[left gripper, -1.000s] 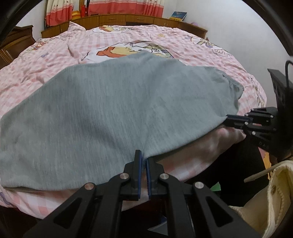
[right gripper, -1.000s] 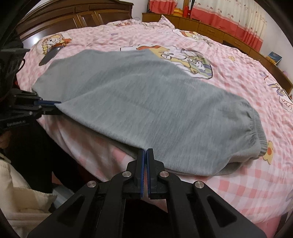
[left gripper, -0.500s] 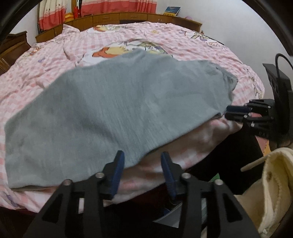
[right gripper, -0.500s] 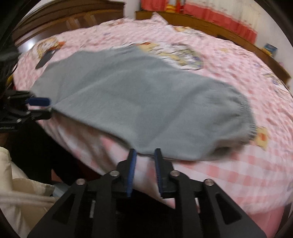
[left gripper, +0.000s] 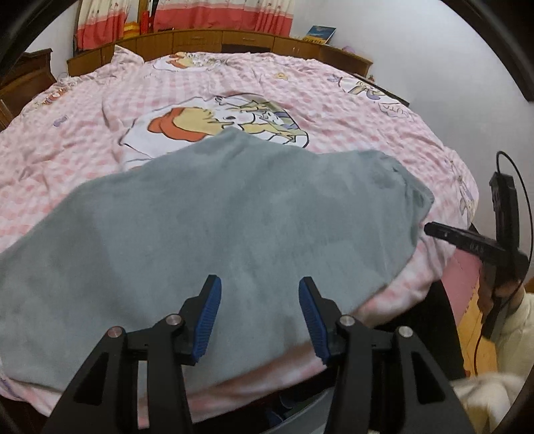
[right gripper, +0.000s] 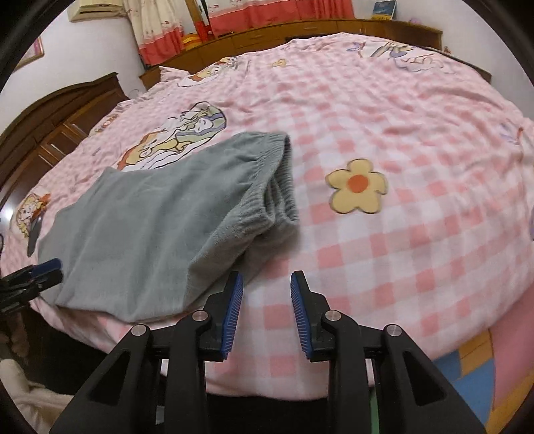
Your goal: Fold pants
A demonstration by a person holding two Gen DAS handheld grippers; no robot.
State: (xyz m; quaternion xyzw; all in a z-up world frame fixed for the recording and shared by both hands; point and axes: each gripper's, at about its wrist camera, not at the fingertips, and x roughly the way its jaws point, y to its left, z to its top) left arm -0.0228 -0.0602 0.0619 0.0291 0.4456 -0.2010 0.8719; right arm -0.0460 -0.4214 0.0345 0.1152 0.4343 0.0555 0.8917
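The pants (left gripper: 233, 227) lie folded flat on the bed (left gripper: 350, 110), along its near edge, with their near hem close to where the pink checked cover drops off the side. In the right wrist view the elastic waistband (right gripper: 277, 180) marks the right end of the pants (right gripper: 160, 217); beyond it the bed (right gripper: 417, 150) is bare cover with a yellow flower print (right gripper: 357, 185), wide and open out to the far cabinets (right gripper: 300, 31). Past the pants' far edge the cover is also bare, apart from a cartoon print (left gripper: 217, 123).

The left claw (left gripper: 258, 300) hovers over the near hem, jaws partly apart and opening, holding nothing; the cloth shows under the gap, and whether the pads brush it I cannot tell. The right claw (right gripper: 265, 297) stands just right of the pants' near corner, over bare cover, jaws narrowly apart and opening, nothing between them. In the left wrist view the right claw (left gripper: 444, 233) shows beside the waistband end.
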